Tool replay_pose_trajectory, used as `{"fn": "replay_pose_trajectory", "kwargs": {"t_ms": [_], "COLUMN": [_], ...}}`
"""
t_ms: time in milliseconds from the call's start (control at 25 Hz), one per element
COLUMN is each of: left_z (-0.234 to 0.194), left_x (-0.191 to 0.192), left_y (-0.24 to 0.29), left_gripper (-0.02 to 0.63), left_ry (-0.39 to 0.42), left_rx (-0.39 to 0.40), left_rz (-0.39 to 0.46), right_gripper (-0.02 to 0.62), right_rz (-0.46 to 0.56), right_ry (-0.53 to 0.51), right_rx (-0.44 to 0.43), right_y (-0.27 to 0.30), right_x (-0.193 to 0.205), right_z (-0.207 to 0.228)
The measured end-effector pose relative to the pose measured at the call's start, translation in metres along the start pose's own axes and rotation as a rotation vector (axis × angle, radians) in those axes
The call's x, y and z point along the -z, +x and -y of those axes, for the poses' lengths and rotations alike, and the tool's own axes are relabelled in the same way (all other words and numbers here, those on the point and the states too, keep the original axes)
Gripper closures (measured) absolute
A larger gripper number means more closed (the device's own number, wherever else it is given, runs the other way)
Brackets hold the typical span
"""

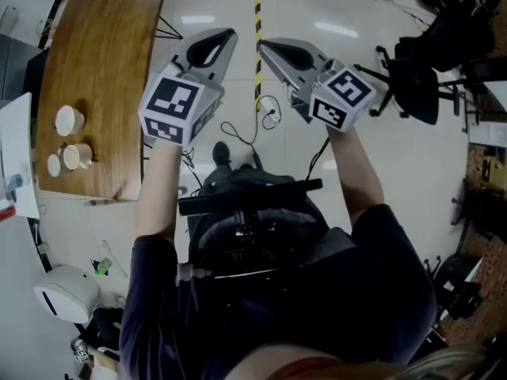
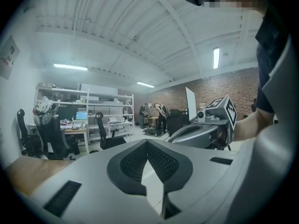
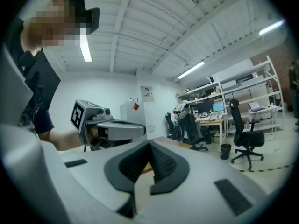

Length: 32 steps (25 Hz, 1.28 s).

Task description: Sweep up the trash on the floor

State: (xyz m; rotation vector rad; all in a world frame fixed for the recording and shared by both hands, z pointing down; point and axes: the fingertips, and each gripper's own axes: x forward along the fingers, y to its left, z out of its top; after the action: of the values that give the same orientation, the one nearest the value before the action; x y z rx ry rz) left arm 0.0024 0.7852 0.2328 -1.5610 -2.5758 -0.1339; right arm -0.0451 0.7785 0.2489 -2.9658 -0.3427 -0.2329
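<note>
My left gripper (image 1: 230, 32) and right gripper (image 1: 261, 43) are held side by side at chest height over the pale tiled floor, tips close together and pointing away from me. Both are shut with nothing between the jaws. In the left gripper view the dark pads (image 2: 135, 162) meet at the tip, and the right gripper (image 2: 205, 129) hangs just beside it. The right gripper view shows the same closed pads (image 3: 163, 164), with the left gripper (image 3: 112, 127) to its left. A small green scrap (image 1: 103, 267) lies on the floor at the lower left. No broom or dustpan is in view.
A wooden table (image 1: 103, 62) with two white cups (image 1: 69, 119) (image 1: 78, 156) stands at the left. A yellow-black tape line (image 1: 257, 22) and a loose cable (image 1: 269, 117) mark the floor ahead. A black office chair (image 1: 420, 77) is at the upper right, a white round bin (image 1: 67, 291) at the lower left.
</note>
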Motion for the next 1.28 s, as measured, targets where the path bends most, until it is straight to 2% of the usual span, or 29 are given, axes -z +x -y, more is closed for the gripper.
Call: {"fn": "replay_pose_trajectory", "kwargs": {"t_ms": [320, 600, 880, 1040, 1280], "left_z": [-0.065, -0.082, -0.103, -0.104, -0.085], "left_x": [-0.002, -0.001, -0.002, -0.002, -0.018], "left_y": [-0.008, -0.008, -0.019, -0.016, 0.012], "left_gripper": [0.604, 0.604, 0.604, 0.604, 0.604], "left_ry": [-0.064, -0.138, -0.193, -0.167, -0.1], "left_rx": [0.057, 0.111, 0.035, 0.053, 0.101], "left_rz": [0.068, 0.108, 0.144, 0.119, 0.066], "right_gripper": [0.586, 0.586, 0.585, 0.585, 0.584], "right_rz": [-0.056, -0.122, -0.155, -0.134, -0.075], "right_ry": [-0.015, -0.045, -0.063, -0.08, -0.084], "right_rx": [0.05, 0.122, 0.117, 0.103, 0.145], "right_y": [0.058, 0.06, 0.067, 0.075, 0.051], "right_x": [-0.007, -0.011, -0.015, -0.02, -0.031], "right_z": [-0.002, -0.007, -0.01, -0.007, 0.021]}}
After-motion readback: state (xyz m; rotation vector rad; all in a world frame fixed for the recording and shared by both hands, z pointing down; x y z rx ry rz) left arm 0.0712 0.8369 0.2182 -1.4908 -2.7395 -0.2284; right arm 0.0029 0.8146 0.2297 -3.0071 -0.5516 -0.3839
